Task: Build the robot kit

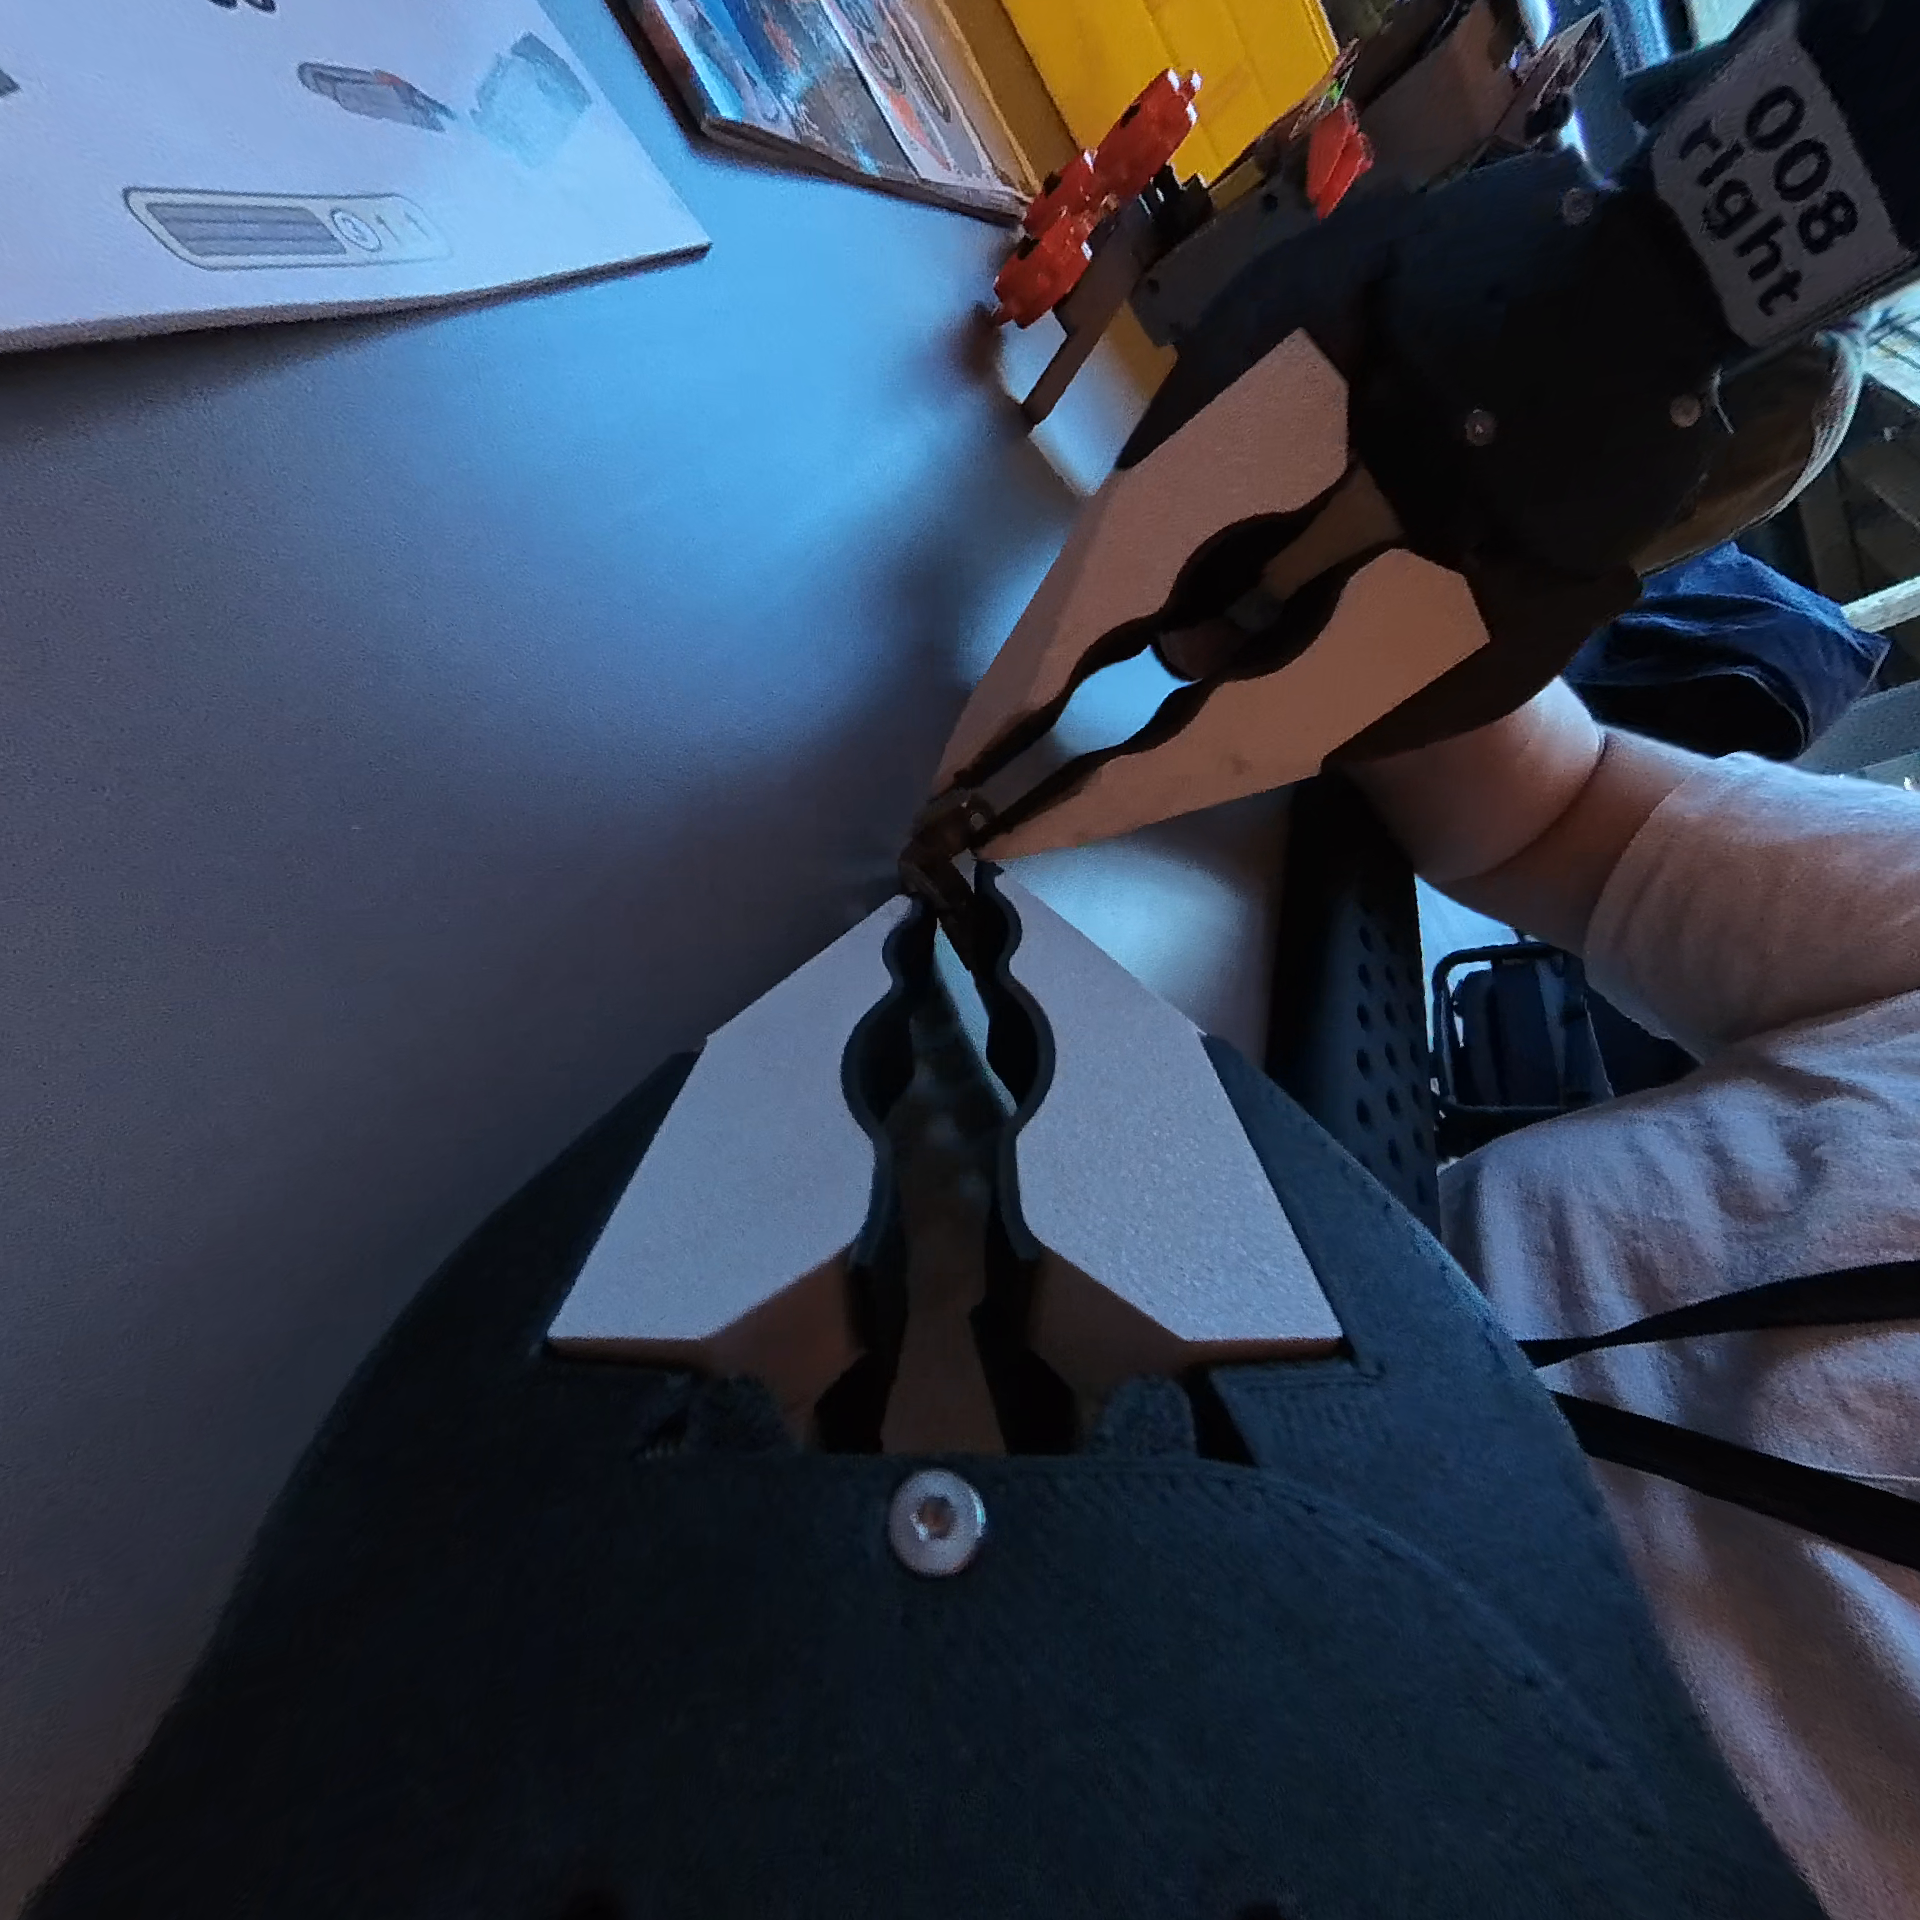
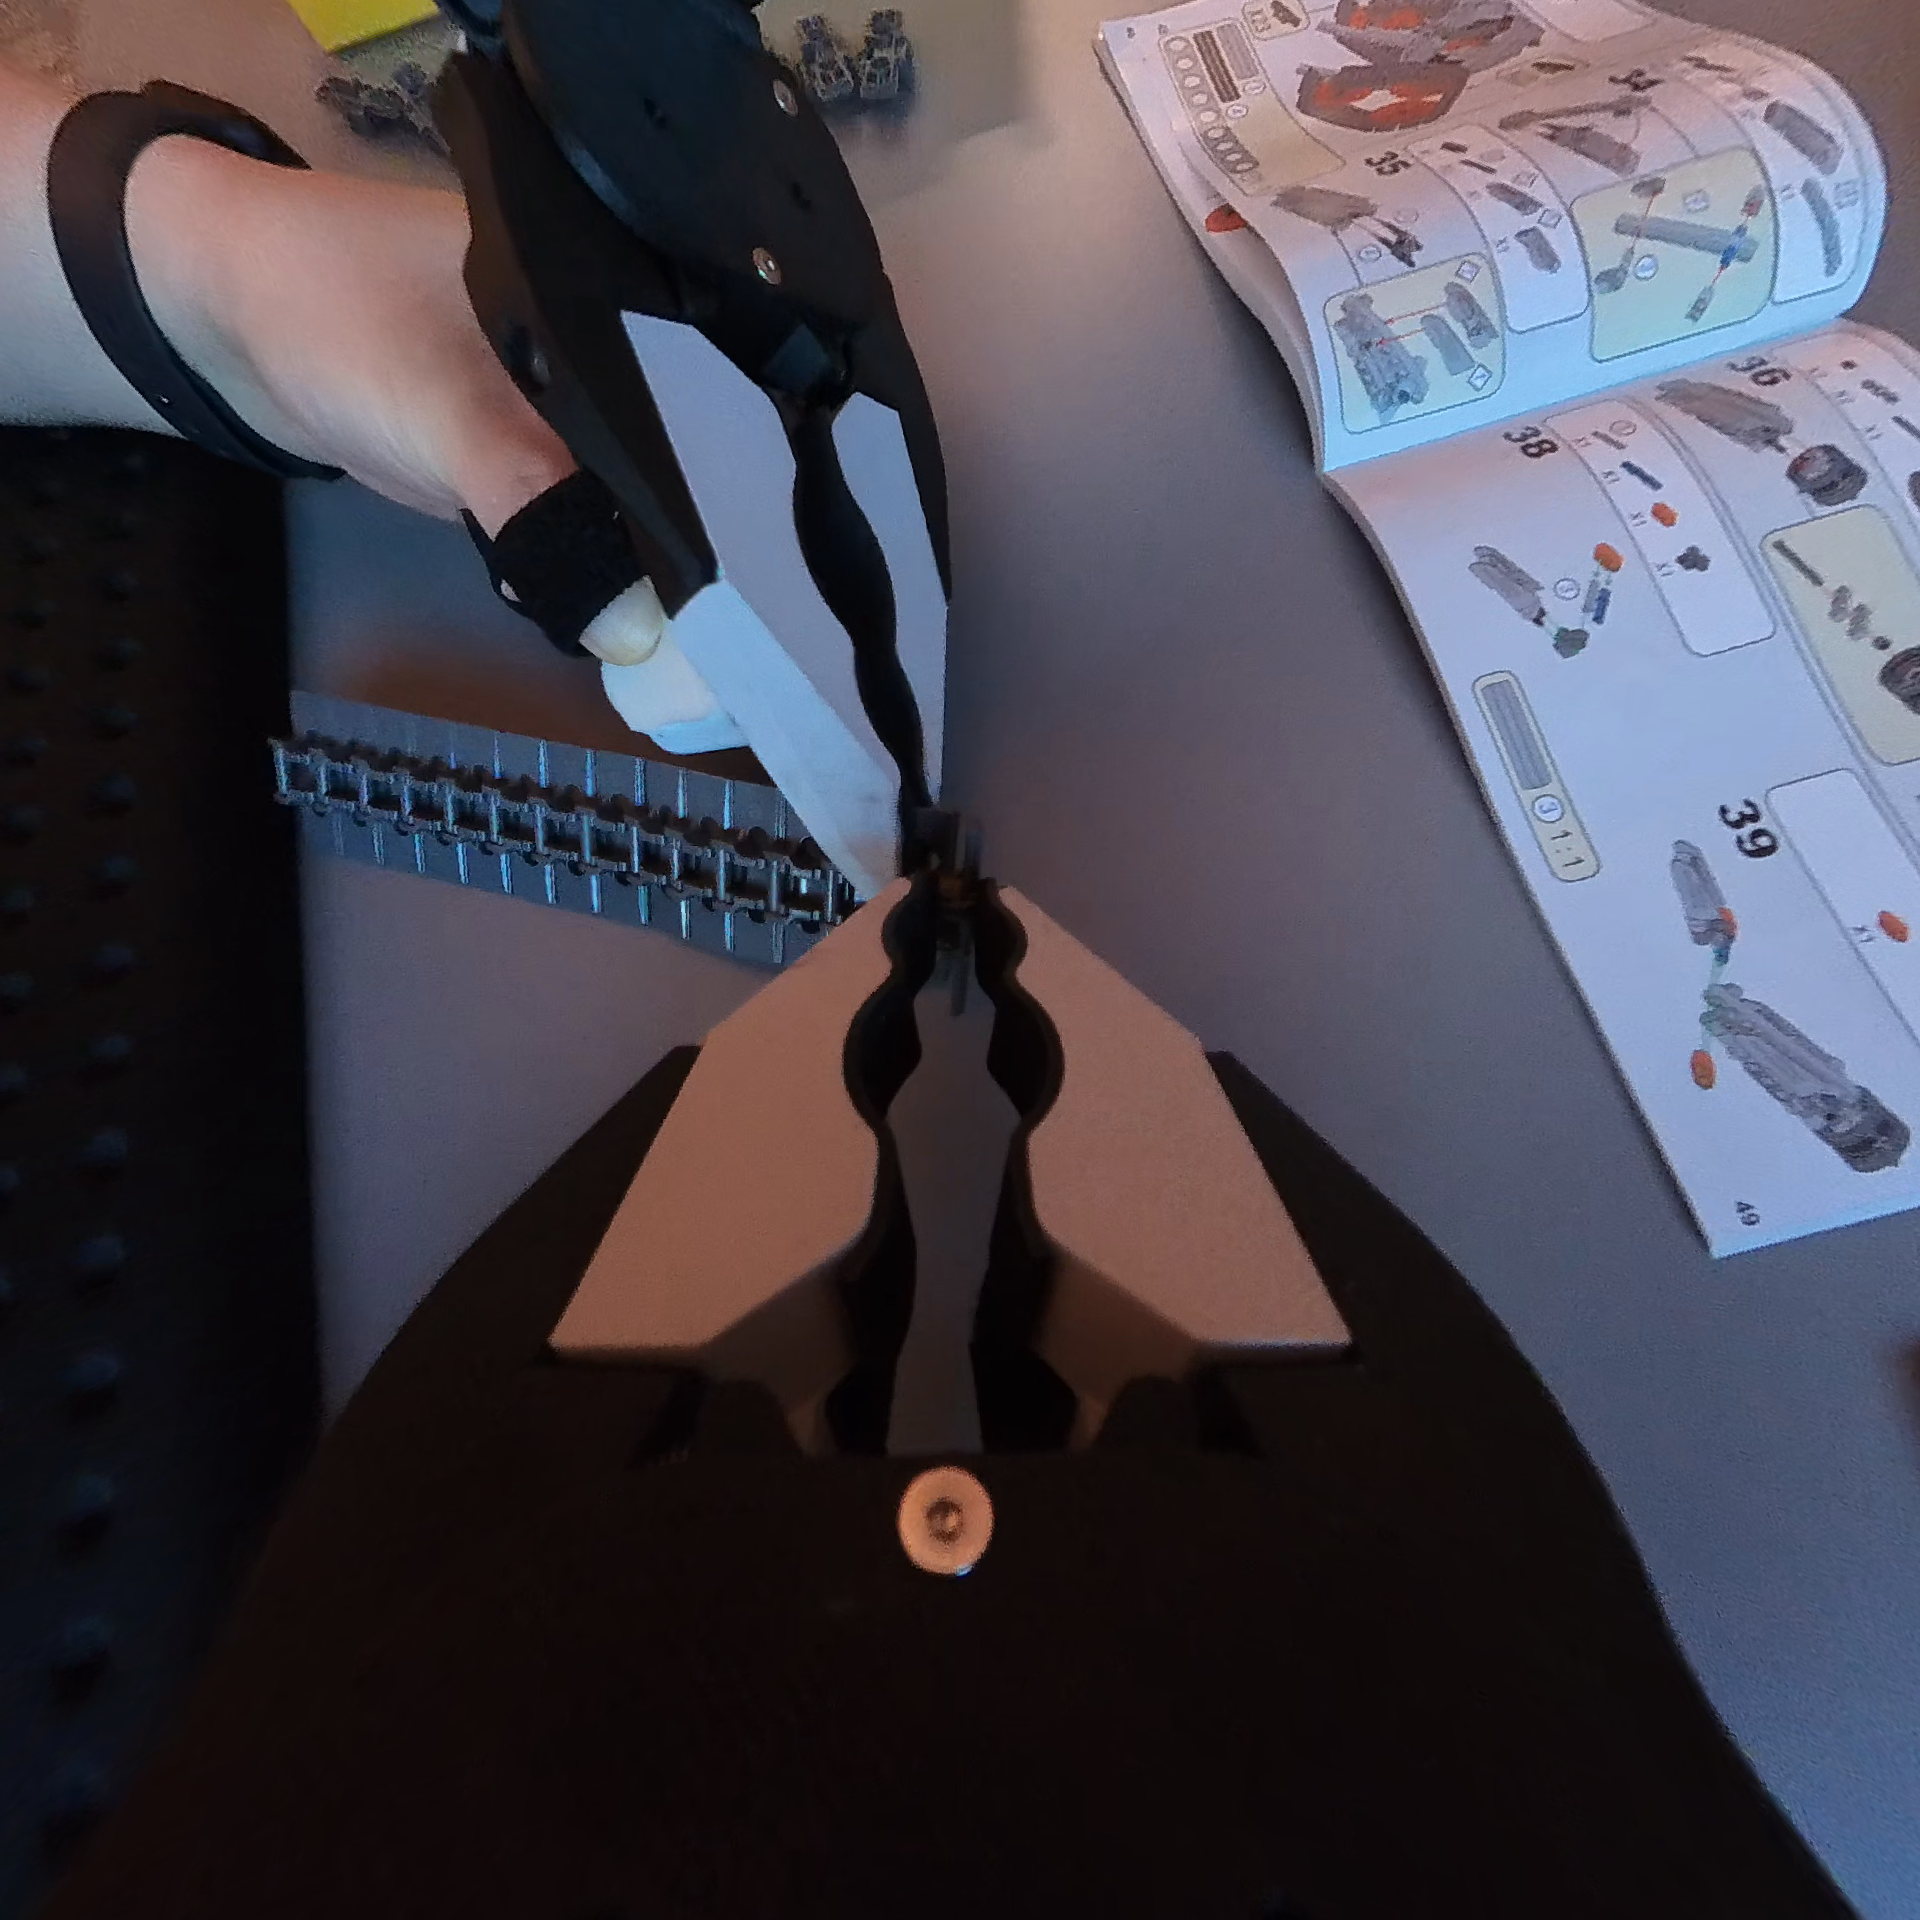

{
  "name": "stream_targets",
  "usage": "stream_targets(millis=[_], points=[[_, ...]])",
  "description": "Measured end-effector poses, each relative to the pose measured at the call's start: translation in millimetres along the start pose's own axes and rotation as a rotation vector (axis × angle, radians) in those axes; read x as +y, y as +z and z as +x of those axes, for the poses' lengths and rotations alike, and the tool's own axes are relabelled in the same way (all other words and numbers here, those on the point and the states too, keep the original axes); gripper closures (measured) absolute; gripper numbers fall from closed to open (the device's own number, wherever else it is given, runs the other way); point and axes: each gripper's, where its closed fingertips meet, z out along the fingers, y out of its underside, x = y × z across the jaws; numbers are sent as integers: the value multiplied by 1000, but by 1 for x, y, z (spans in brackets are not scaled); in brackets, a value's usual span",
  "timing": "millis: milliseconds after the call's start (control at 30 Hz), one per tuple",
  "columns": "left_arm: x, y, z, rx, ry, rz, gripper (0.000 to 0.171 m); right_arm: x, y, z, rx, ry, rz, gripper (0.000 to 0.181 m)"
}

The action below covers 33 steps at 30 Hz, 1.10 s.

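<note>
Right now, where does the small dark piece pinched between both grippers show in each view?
Left wrist view: small dark piece just above centre, at both grippers' tips.
Right wrist view: same piece just above centre.
Shared landmark: the open instruction booklet.

The left wrist view looks forward along its own gripper, rolled sideways and low over the grey table, very near the fingertips; the right wrist view looks steeply down along its gripper at the same table, equally near; each shows the other gripper meeting it tip to tip; both share the instruction booklet.
</note>
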Motion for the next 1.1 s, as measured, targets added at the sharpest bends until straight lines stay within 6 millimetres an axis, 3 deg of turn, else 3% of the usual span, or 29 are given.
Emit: stream_targets(millis=[233, 433, 600, 733, 900, 1100], points=[[-13, -8, 6, 121, -98, 85, 166, -17, -18, 6, -102, 142, 150, 173], [-16, -12, 7, 146, -126, 107, 166, -21, -19, 6, -119, 124, 189, 161], [-24, -23, 26, 269, -75, 181, 166, -22, -14, -6, -235, 207, 213, 158], [-37, -41, 45, 439, -153, 271, 166, -44, -28, -18, -410, 343, 329, 166], [-35, -42, 46, 382, -85, 271, 166, -69, -46, -12, -421, 449, 448, 163], [-32, -43, 56, 393, -17, 257, 166, -65, -36, -21, -455, 542, 375, 175]])
